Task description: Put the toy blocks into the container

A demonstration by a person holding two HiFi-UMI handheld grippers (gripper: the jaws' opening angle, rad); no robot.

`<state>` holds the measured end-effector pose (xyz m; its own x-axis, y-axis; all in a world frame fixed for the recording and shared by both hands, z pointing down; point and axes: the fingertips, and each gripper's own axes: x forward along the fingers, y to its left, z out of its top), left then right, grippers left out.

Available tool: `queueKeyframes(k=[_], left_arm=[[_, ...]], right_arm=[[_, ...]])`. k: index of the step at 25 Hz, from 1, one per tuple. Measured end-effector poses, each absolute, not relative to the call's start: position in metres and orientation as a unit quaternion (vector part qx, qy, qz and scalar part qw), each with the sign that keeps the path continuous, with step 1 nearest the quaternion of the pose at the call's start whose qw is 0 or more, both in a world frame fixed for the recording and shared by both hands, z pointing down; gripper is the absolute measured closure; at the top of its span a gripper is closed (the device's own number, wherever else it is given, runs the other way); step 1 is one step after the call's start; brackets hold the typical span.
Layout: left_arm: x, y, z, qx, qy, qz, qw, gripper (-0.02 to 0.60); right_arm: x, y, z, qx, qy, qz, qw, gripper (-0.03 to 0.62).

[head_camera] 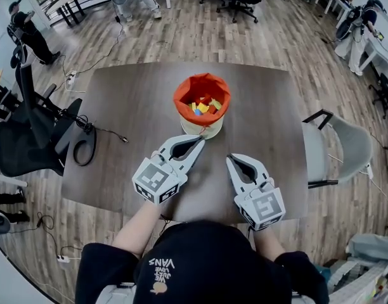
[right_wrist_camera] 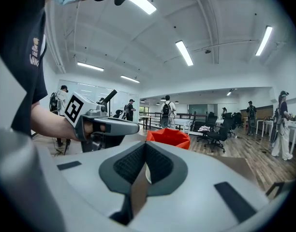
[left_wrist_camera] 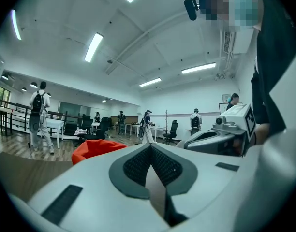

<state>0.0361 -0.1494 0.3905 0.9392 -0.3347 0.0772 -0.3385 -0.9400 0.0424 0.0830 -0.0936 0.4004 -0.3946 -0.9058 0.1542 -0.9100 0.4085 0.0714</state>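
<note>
Just ahead of the left tool (head_camera: pixel 200 139), near its tip, stands the container (head_camera: pixel 181 92), an orange-lined tub on the table (head_camera: pixel 130 113). From the right tool (head_camera: pixel 231 159) it sits ahead and off to the left. Both tools hang low over the table edge nearest the person, side by side but apart. Each tool's jaws are pressed together with nothing between them, as both gripper views show.

Inside the container lie blocks (head_camera: pixel 203 106) in yellow, red, blue and green. No loose block shows on the table around either tool, so the task looks finished or as good as finished. Nothing seems left to pick up, though whatever lies beyond the container from the tools is hidden.

As for writing, the person's cap (head_camera: pixel 161 266) reads "VANS", with a smaller line beside it too fine to read. On both tools the cubes carry black-and-white square markers and no words.
</note>
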Motion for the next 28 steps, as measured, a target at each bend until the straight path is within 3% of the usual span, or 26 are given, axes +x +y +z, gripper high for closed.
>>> queueKeyframes(k=[10,28], left_arm=[[0.03,-0.121,0.404,0.984,-0.167,0.037,0.053,0.571],[0.027,-0.112,0.393,0.985,-0.164,0.02,0.04,0.571]], right_arm=[[0.083,-0.084,0.402,0.547,-0.832,0.013,0.088,0.576],[0.079,-0.081,0.403,0.552,-0.829,0.013,0.088,0.576]])
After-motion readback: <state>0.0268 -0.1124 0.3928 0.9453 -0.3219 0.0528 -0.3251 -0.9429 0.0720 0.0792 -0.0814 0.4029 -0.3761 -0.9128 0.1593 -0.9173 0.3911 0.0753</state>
